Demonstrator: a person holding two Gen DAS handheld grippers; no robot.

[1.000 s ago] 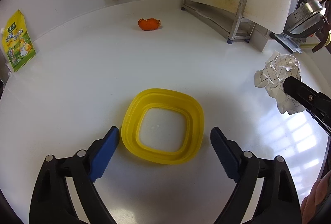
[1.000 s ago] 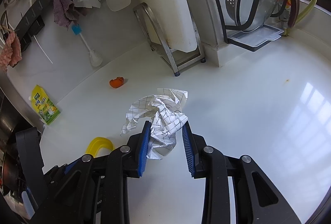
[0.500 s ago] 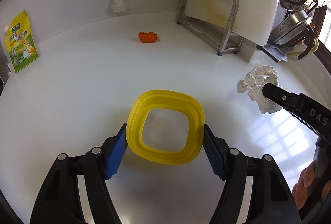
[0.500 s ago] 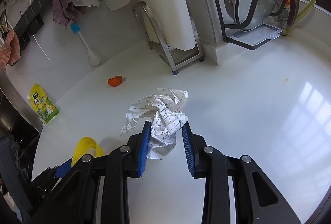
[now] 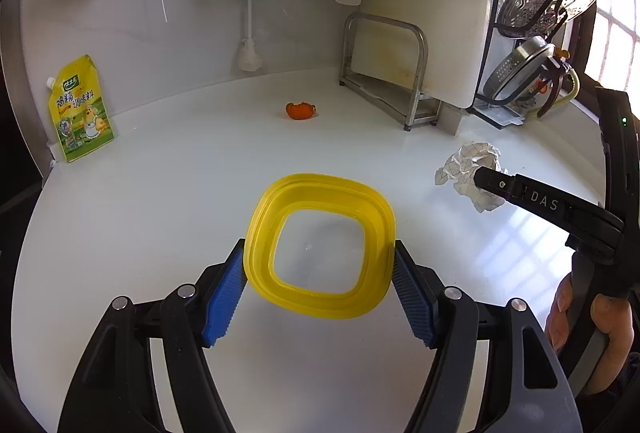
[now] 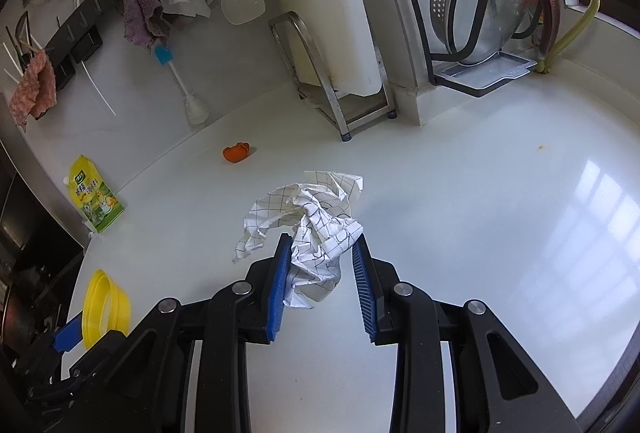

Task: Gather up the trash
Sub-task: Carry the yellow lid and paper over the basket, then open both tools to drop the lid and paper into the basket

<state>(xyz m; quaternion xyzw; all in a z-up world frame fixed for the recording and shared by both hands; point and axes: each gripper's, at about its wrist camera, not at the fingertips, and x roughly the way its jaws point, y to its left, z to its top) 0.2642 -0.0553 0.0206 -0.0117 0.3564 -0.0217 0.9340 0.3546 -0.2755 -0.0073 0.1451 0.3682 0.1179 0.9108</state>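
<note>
Yellow collapsible bin (image 5: 320, 247) now sits clamped between the left gripper (image 5: 318, 283) jaws, which stood wide around it a second ago, and appears lifted off the worktop (image 5: 168, 193). Crumpled checked paper (image 6: 310, 229) remains held in the right gripper (image 6: 320, 283) jaws, ready for deposit. Orange peel (image 5: 300, 110) awaits collection.

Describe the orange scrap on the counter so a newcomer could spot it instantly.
Start at the steel rack holding the white cutting board at the back of the white counter. Just left of its foot, lying alone, is the orange peel: small, curled, the only orange item, unlike the checked crumpled paper nearer the right gripper.
</note>
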